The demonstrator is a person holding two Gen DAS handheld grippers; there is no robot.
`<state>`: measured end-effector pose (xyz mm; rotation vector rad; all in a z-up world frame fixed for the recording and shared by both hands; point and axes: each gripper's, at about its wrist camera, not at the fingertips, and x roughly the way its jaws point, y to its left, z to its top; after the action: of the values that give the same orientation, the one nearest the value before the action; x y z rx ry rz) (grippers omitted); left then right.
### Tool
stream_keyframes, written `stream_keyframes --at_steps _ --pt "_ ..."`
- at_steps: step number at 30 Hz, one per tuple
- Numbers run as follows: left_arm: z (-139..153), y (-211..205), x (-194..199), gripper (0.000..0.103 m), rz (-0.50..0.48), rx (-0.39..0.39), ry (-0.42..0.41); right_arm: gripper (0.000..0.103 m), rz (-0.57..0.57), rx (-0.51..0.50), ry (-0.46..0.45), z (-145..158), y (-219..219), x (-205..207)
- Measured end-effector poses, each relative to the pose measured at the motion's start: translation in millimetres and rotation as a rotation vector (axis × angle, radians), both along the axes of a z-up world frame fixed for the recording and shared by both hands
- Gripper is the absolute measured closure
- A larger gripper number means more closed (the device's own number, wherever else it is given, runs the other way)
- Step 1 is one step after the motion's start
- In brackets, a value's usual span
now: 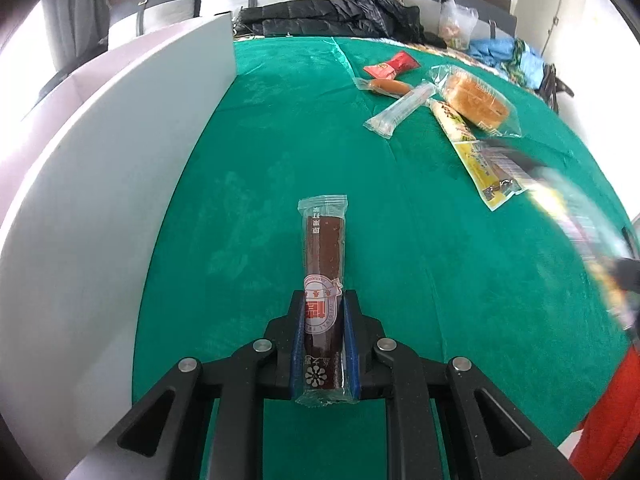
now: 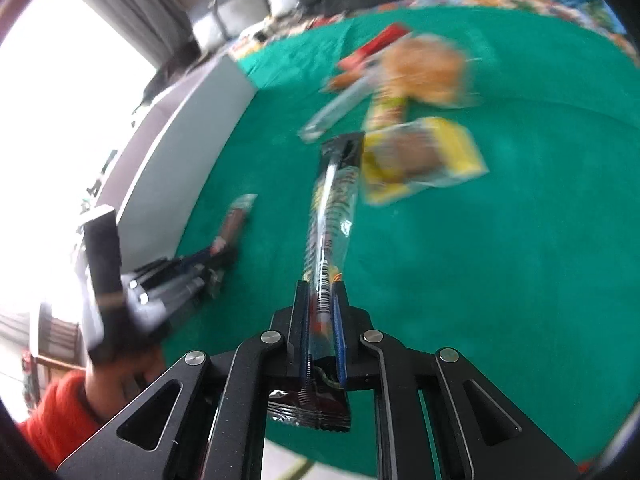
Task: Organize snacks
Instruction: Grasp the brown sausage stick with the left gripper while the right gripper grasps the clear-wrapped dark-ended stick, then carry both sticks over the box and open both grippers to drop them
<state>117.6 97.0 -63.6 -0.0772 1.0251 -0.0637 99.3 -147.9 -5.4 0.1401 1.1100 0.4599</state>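
My left gripper [image 1: 323, 300] is shut on a long dark-brown snack bar in clear wrap [image 1: 323, 256], which sticks out forward over the green tablecloth [image 1: 280, 140]. My right gripper [image 2: 321, 290] is shut on a long black and yellow snack stick [image 2: 332, 208], held above the cloth. The right wrist view, blurred, also shows the left gripper [image 2: 224, 254] with the brown bar [image 2: 236, 220] at the left. More snacks lie at the far right: a bread pack [image 1: 476, 98], a clear tube pack [image 1: 404, 108], a sausage [image 1: 390, 86], a red packet [image 1: 392, 65] and a yellow pack [image 1: 486, 168].
A white box wall [image 1: 120, 160] runs along the left side of the cloth. Dark jackets [image 1: 340, 12] and a plastic bag [image 1: 456, 22] lie behind the table, before grey sofa cushions. A person's hand in an orange sleeve [image 2: 60, 412] holds the left gripper.
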Motion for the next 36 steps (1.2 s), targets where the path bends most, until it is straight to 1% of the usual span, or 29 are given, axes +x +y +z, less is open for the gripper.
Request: stream_keyframes --at_steps 3,4,6,7,8,9,10,11,12,13,14,15,17,18,19,20,21,22,23,24,26,28,30,32,33,34,36 --pt "-0.9 -0.4 -0.7 0.086 0.016 -0.011 -0.007 0.093 -0.097 -0.079 -0.135 17.9 -47.3 -30.2" --pt "-1.0 -1.2 0.3 0.086 0.019 -0.011 -0.009 0.093 -0.150 -0.118 -0.193 21.1 -64.7 -33.2" --pt "-0.4 -4.1 2.7 0.086 0.022 -0.014 -0.005 0.093 -0.211 -0.197 -0.259 16.8 -84.0 -21.0" --pt "0.3 -4.9 3.9 0.086 0.023 -0.021 0.001 0.092 -0.219 -0.230 -0.260 8.3 -90.2 -10.9" --pt "1.1 -5.1 2.4 0.086 0.023 -0.028 0.004 0.092 -0.216 -0.247 -0.230 -6.1 -97.4 1.9" --pt "3.0 -5.1 1.0 0.086 0.023 -0.031 0.004 0.087 -0.212 -0.244 -0.184 -19.0 -102.9 12.2" --pt "4.6 -5.1 -0.8 0.086 0.024 -0.031 0.001 0.085 -0.205 -0.224 -0.121 -32.1 -110.6 22.1" --pt "6.6 -4.2 -3.5 0.086 0.024 -0.035 -0.003 0.078 -0.209 -0.212 -0.087 -37.0 -117.4 26.2" --pt "7.3 -3.2 -5.3 0.086 0.026 -0.043 -0.003 0.062 -0.212 -0.197 -0.069 -36.6 -125.2 29.6" --pt "7.1 -1.8 -6.0 0.086 0.031 -0.056 0.001 0.053 -0.216 -0.191 -0.071 -33.8 -127.9 33.2" --pt "6.5 -1.1 -6.0 0.086 0.036 -0.064 0.004 0.037 -0.216 -0.207 -0.079 -25.8 -126.4 35.9" --pt "5.7 -0.8 -5.3 0.086 0.040 -0.076 0.009 0.036 -0.210 -0.231 -0.083 -23.1 -121.7 39.4" --pt "5.9 -2.1 -4.1 0.086 0.042 -0.102 0.016 0.036 -0.177 -0.273 -0.080 -26.0 -108.7 53.6" --pt "8.3 -2.9 -4.4 0.086 0.038 -0.118 0.015 0.053 -0.148 -0.294 -0.056 -27.9 -108.4 52.9" --pt "13.5 -3.3 -6.2 0.086 0.034 -0.136 0.007 0.067 -0.116 -0.333 -0.005 -37.0 -100.8 58.3" --pt "18.3 -2.8 -8.5 0.086 0.032 -0.149 -0.002 0.084 -0.123 -0.388 -0.045 -33.3 -100.0 54.6" --pt "25.5 -1.1 -11.0 0.086 0.032 -0.172 -0.014 0.087 -0.135 -0.396 -0.040 -30.6 -98.4 53.8" --pt "35.6 2.3 -13.8 0.086 0.035 -0.204 -0.029 0.087 -0.161 -0.352 -0.021 -27.7 -102.2 52.1" --pt "42.8 5.3 -15.5 0.086 0.040 -0.223 -0.039 0.088 -0.201 -0.286 -0.007 -22.2 -108.5 47.6" --pt "52.0 9.3 -18.5 0.086 0.044 -0.249 -0.055 0.088 -0.218 -0.263 -0.014 -16.4 -111.0 42.7" --pt "74.8 20.4 -25.3 0.086 0.052 -0.296 -0.097 0.088 -0.226 -0.192 -0.056 7.2 -107.7 29.9" --pt "99.3 38.1 -32.4 0.086 0.066 -0.332 -0.146 0.088 -0.203 -0.124 -0.090 32.3 -93.1 23.7" --pt "119.9 59.9 -37.5 0.086 0.092 -0.339 -0.187 0.088 -0.139 -0.064 -0.145 66.0 -63.5 16.3" --pt "136.3 88.2 -41.5 0.086 0.130 -0.326 -0.214 0.088 -0.053 0.007 -0.188 96.0 -17.6 15.8" --pt "143.2 104.5 -43.2 0.086 0.155 -0.307 -0.227 0.088 -0.001 0.048 -0.203 110.7 11.7 16.2" --pt "147.5 119.0 -44.6 0.086 0.178 -0.278 -0.236 0.088 0.036 0.083 -0.209 118.5 36.5 19.2" --pt "151.3 156.5 -47.5 0.086 0.241 -0.214 -0.229 0.088 0.134 0.161 -0.205 137.7 96.5 23.0"
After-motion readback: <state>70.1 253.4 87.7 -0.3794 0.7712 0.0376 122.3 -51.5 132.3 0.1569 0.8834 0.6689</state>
